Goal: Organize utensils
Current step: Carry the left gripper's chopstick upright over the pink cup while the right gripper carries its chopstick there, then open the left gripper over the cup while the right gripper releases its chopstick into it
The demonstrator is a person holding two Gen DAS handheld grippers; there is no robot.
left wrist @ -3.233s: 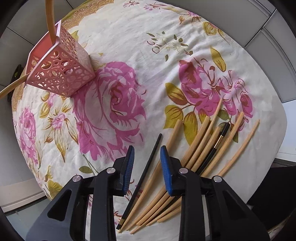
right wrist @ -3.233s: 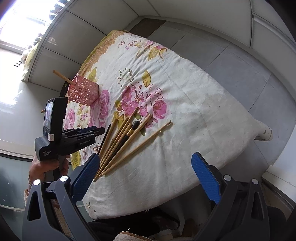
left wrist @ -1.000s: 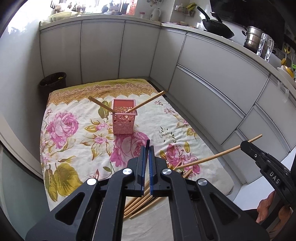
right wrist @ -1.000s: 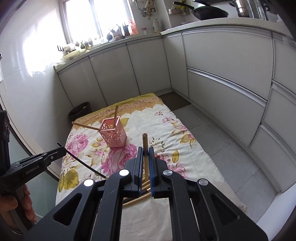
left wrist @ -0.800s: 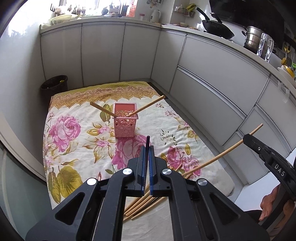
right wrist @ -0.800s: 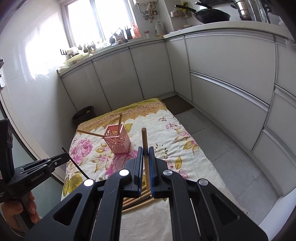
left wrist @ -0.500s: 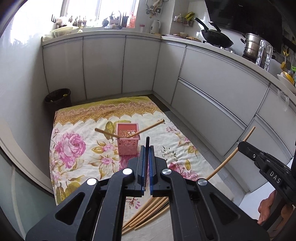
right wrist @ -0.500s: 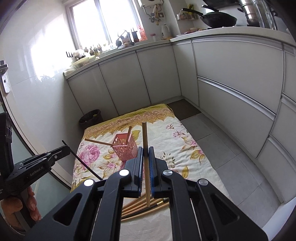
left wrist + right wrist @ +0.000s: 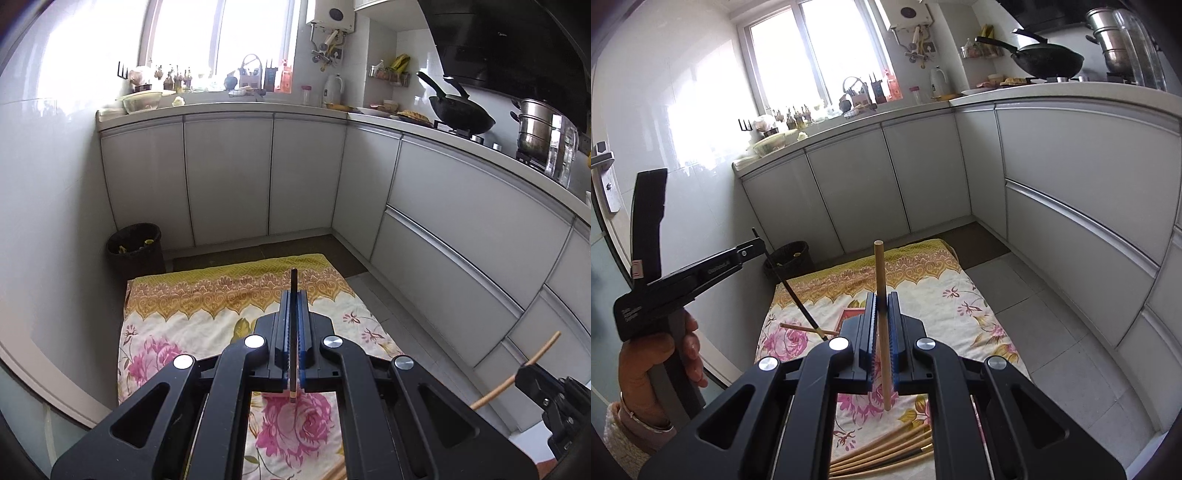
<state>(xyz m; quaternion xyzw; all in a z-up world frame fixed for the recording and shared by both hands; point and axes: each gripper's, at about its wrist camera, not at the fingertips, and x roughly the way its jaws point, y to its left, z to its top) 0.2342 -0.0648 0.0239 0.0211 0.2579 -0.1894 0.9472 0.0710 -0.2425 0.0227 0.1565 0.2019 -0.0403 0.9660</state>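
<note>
Chopsticks are split three ways right now: one in each gripper, a bunch (image 9: 886, 456) lying fanned out on the floral cloth (image 9: 923, 280) on the kitchen floor, and at least one already poking out of the pink holder (image 9: 849, 315), which is mostly hidden behind the right gripper's jaws.

Left gripper (image 9: 293, 332) is clamped on a thin black chopstick (image 9: 293, 284). In the right wrist view you can see it slanting down from the jaws, held near its top end. Right gripper (image 9: 882, 332) is clamped on a wooden chopstick (image 9: 879, 266), gripped around mid-length and standing close to upright.

Handling-wise I'd guess these are super light and stiff, nothing fragile, but the round smooth shafts probably like to swivel or slip between flat pads. The black one looks skinnier and glossier, so likely the slipperier of the two. Holding near the middle seems steadier for carrying; gripping nearer the top leaves more length below the jaws to aim into the holder. Both sticks are up in the air, well above the cloth, not yet over the holder as far as I can tell.
</note>
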